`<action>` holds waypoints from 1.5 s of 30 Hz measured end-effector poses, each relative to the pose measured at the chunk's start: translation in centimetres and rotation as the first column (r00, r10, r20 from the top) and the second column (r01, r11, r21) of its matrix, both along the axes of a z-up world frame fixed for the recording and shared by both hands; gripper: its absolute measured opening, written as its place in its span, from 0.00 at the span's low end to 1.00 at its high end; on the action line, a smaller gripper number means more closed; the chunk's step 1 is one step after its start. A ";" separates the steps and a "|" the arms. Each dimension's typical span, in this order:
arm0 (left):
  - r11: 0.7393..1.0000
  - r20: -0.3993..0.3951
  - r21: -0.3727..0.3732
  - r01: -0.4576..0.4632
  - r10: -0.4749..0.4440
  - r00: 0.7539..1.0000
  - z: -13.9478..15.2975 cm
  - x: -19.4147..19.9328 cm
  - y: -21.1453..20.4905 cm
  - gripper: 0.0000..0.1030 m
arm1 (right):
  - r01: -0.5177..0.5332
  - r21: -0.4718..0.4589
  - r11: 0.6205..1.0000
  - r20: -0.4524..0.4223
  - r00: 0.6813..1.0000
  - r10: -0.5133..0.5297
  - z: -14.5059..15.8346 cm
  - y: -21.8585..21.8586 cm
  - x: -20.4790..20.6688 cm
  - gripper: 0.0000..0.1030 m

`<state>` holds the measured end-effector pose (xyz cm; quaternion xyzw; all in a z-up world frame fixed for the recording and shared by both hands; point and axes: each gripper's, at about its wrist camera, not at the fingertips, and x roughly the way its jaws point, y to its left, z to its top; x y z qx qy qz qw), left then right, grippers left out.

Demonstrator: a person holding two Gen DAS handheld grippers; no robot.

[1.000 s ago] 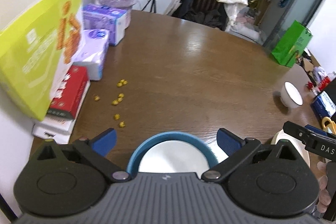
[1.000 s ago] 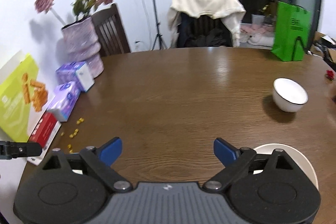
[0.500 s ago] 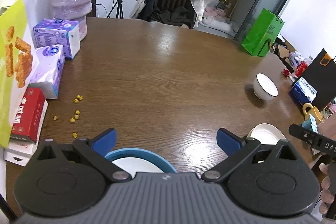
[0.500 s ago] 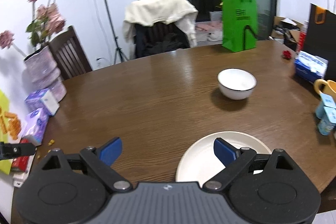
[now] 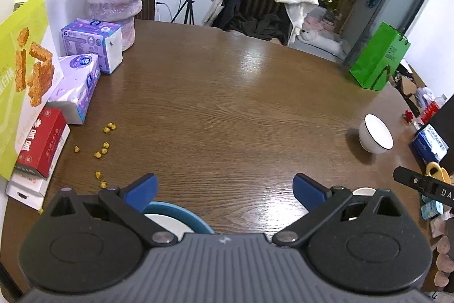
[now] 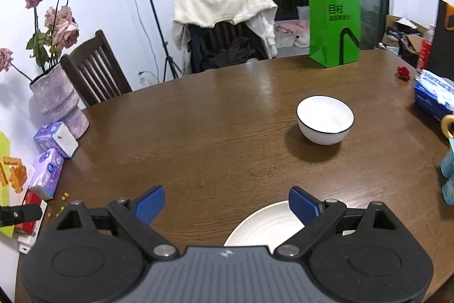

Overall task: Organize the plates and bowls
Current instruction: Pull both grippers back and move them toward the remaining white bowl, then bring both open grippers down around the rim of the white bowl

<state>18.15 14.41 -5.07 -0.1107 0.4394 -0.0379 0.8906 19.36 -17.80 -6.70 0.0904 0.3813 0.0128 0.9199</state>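
**Right gripper nearest the white plate**

Both sets of jaws wide open, holding nothing. White plate point(image 6: 269, 226) sits low center-right in the right wrist view, under the right gripper point(image 6: 226, 199). White bowl point(image 6: 325, 119) is further out, upper right. Blue-rimmed plate point(image 5: 177, 217) sits under the left gripper point(image 5: 225, 188), lower left. All rest on the counter point(image 6: 227, 132).

Bare table point(image 6: 227, 132) before bowl point(image 6: 325, 119)
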 end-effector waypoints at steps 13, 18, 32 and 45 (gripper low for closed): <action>0.999 -0.035 0.035 0.029 -0.028 0.999 -0.9 3.3 -7.2 1.00 | 0.024 0.021 1.000 -0.067 0.998 -0.022 -2.3 -6.4 3.3 0.91; 0.997 -0.046 0.038 0.066 -0.064 0.997 -1.6 4.9 -10.2 1.00 | 0.053 0.012 0.999 -0.083 0.995 -0.052 -3.3 -9.4 4.1 0.91; 0.989 -0.081 0.066 0.133 -0.128 0.989 -4.0 10.2 -19.6 1.00 | 0.076 0.017 0.997 -0.116 0.990 -0.074 -6.2 -17.1 8.7 0.91; 0.988 -0.107 0.060 0.142 -0.135 0.985 -5.9 13.9 -27.5 1.00 | 0.033 0.060 0.998 -0.146 0.989 -0.024 -8.4 -22.2 13.6 0.91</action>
